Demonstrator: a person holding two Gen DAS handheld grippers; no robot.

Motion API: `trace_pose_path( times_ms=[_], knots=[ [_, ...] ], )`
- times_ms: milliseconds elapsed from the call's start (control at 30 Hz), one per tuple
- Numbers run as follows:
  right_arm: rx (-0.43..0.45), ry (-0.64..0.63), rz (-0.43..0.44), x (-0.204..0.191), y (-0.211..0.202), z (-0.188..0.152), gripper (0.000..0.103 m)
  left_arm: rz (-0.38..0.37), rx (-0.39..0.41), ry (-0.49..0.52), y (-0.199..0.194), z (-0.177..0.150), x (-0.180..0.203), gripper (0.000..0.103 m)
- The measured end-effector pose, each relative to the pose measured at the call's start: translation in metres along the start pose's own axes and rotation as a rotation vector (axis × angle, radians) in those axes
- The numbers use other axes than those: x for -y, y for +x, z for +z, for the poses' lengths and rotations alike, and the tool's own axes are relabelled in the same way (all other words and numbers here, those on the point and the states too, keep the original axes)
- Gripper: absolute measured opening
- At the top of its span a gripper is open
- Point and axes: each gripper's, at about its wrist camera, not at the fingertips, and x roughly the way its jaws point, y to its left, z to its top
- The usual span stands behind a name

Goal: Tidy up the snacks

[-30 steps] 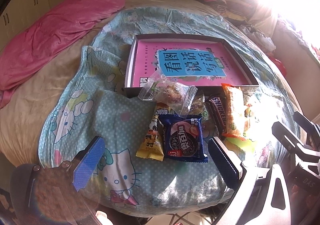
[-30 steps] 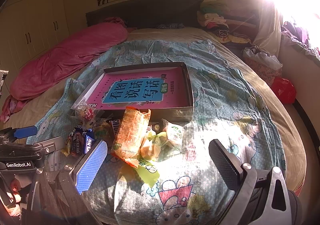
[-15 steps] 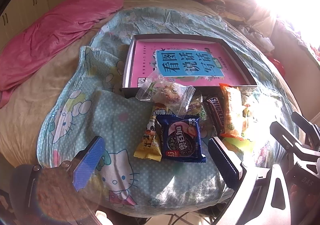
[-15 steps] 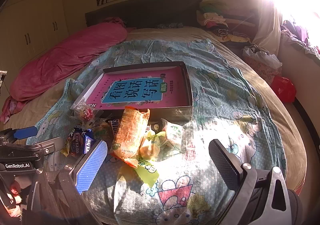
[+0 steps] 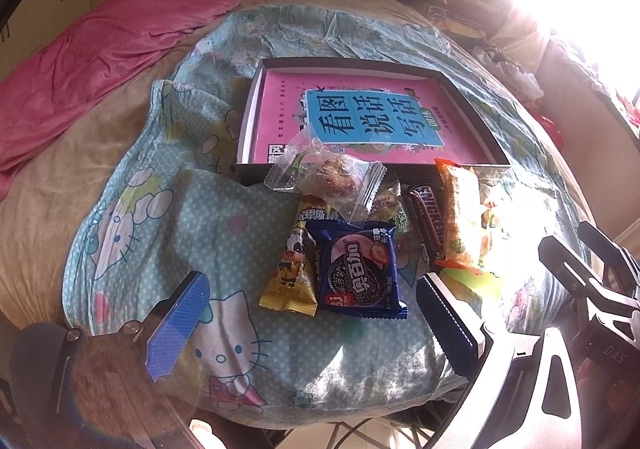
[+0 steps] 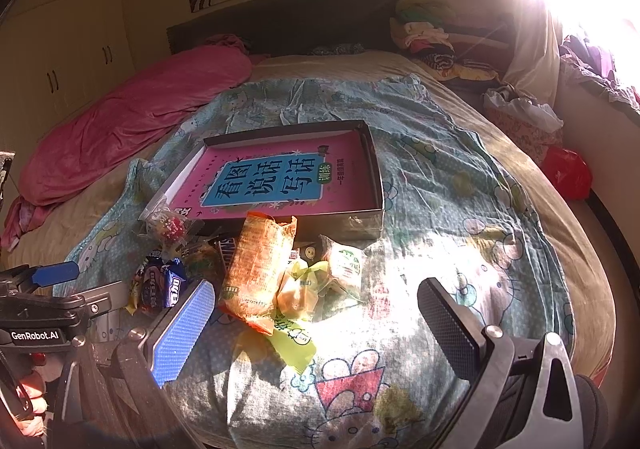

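Note:
A pile of snacks lies on the Hello Kitty blanket in front of a shallow dark box (image 5: pixel 468 105) (image 6: pixel 374 153) with a pink book inside. The pile holds a blue Oreo pack (image 5: pixel 358 271) (image 6: pixel 160 285), a yellow packet (image 5: pixel 292 269), a clear wrapped pastry (image 5: pixel 332 179), a Snickers bar (image 5: pixel 426 215) and an orange packet (image 5: pixel 460 217) (image 6: pixel 258 269). My left gripper (image 5: pixel 312 329) is open and empty, just below the Oreo pack. My right gripper (image 6: pixel 316 321) is open and empty, over green-yellow wrappers (image 6: pixel 296 341).
A pink duvet (image 5: pixel 100 53) (image 6: pixel 132 129) lies along the left of the bed. Clothes are heaped at the headboard's right (image 6: pixel 424 33). A red bag (image 6: pixel 568 173) sits beside the bed on the right. Strong sun glare whitens the upper right.
The left wrist view has shifted slightly, so the snacks sit a little more to the left. The right gripper has barely moved. Both stay open.

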Motion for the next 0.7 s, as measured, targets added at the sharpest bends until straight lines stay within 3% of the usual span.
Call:
trace_pose_path(
  times_ms=[700],
  knots=[
    [-0.051,-0.016,0.074,-0.012,0.029,0.006,0.103,-0.025,0.016,-0.071,0.013,0.017,-0.015,0.103]
  ],
)
